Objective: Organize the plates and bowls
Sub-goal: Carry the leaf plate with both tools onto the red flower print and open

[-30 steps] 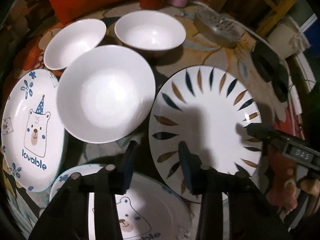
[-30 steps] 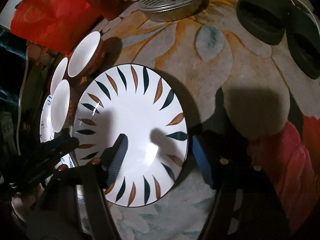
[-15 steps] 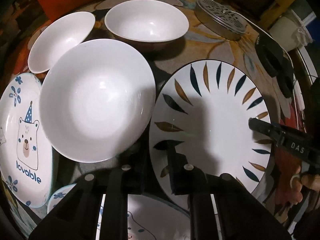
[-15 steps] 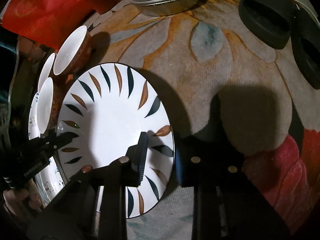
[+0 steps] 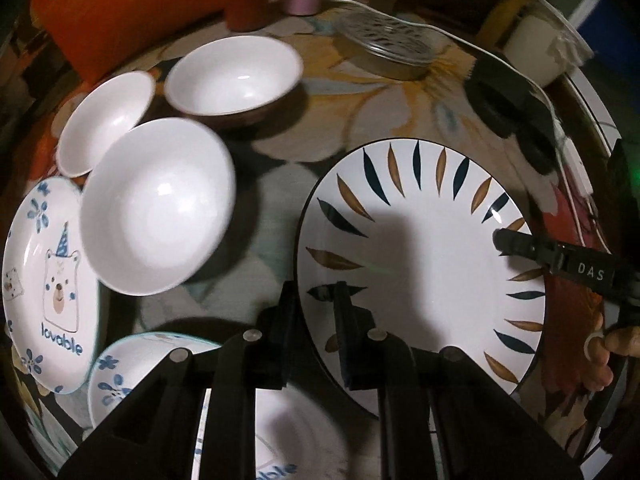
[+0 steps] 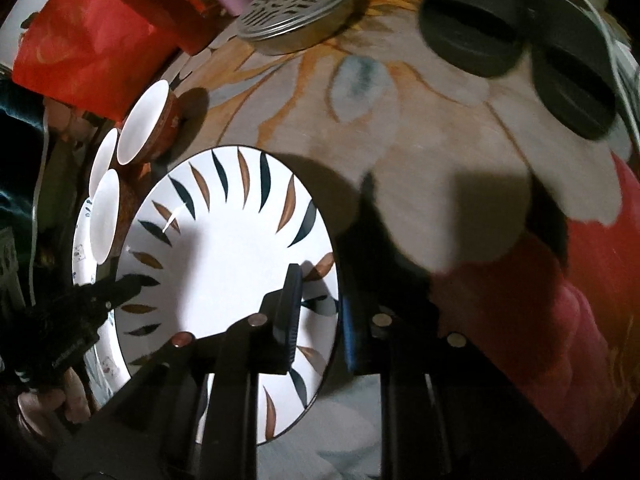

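Your left tongs (image 5: 314, 312) and right tongs (image 6: 320, 312) are each clamped on opposite rims of the leaf-patterned plate (image 5: 420, 248), which tilts face-up above the table (image 6: 400, 120).

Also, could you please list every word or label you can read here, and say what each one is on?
"lovable": on the bear plate at the left.
"DAS": on the right hand-held gripper, seen from the left wrist.
Partial blue lettering on the nearer bear plate: cut off, unreadable.
Label on the left hand-held gripper: too dark to read.
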